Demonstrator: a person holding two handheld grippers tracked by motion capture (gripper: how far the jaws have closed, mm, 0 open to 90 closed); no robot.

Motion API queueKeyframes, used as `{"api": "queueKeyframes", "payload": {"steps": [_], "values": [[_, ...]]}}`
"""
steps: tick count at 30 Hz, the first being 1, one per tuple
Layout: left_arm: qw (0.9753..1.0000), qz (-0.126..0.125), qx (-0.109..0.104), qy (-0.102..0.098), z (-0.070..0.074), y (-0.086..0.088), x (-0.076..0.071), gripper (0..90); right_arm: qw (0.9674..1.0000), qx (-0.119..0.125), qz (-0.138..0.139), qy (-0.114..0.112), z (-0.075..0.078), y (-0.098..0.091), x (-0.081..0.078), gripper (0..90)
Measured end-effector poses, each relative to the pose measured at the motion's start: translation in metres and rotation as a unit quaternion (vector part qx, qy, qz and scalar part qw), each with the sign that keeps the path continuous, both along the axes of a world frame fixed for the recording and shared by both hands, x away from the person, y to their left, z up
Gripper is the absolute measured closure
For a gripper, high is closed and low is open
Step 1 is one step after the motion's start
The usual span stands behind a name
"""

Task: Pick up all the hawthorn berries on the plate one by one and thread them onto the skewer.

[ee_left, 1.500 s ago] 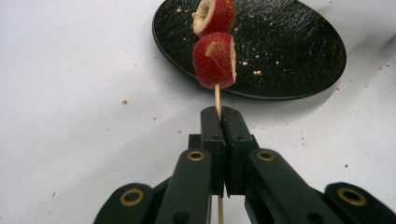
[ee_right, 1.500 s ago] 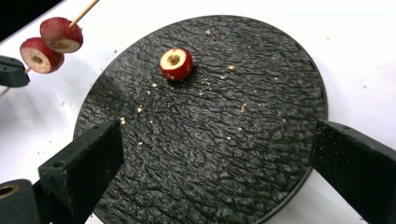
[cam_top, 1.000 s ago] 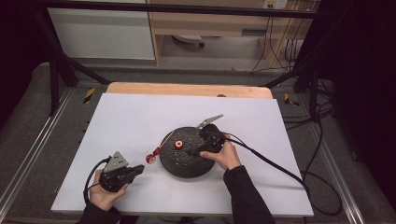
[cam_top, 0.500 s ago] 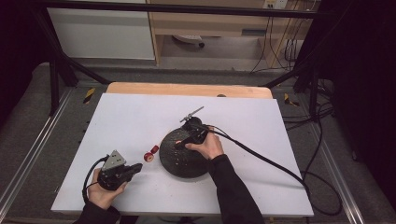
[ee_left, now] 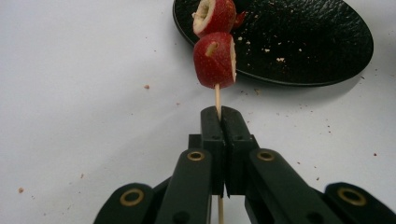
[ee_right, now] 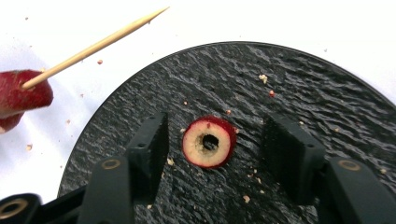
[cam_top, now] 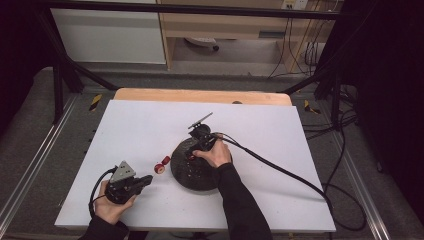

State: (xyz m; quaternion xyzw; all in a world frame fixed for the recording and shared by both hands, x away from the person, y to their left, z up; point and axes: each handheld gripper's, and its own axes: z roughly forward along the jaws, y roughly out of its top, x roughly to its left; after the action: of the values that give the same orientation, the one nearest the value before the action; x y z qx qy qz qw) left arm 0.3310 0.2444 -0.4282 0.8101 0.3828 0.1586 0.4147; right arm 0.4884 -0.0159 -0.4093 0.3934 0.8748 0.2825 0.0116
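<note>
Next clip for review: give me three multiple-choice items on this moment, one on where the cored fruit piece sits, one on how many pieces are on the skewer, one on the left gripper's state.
1. Where does the cored fruit piece lie?
A. On the black plate, between the right gripper's jaws
B. On the white table beside the plate
C. Threaded on the skewer

2. How many red fruit pieces are on the skewer?
A. None
B. Two
C. Five

3. What is the left gripper doing?
A. Standing wide open
B. Shut on a fruit piece
C. Shut on the skewer

Answers:
1 A: the right gripper view shows it on the plate with a gap to each jaw.
2 B: the left gripper view shows two pieces stacked above the jaws.
3 C: the jaws meet with the thin stick between them.
</note>
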Motion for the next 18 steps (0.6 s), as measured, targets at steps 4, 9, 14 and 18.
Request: {"api": "queueKeyframes", "payload": {"steps": [4,9,14,18], "values": [[1.0000,0.000,-0.001,0.000,0.0000,-0.0001,0.0001,88.5,0.9999,0.003,-0.009,0.009,-0.0022,0.0002,0.0014,48.6],[1.0000,-0.001,0.000,0.000,0.0000,-0.0007,-0.0002,88.5,0.9995,0.008,-0.018,0.023,-0.0037,0.0009,0.0019,53.1],[1.0000,-0.002,0.000,0.000,0.0001,-0.0006,-0.0003,88.5,0.9992,0.009,-0.021,0.033,-0.0059,0.0006,0.0035,57.5],[1.0000,-0.001,0.000,0.000,0.0001,-0.0009,-0.0004,88.5,0.9986,0.010,-0.028,0.045,-0.0077,0.0016,0.0039,59.3]]}}
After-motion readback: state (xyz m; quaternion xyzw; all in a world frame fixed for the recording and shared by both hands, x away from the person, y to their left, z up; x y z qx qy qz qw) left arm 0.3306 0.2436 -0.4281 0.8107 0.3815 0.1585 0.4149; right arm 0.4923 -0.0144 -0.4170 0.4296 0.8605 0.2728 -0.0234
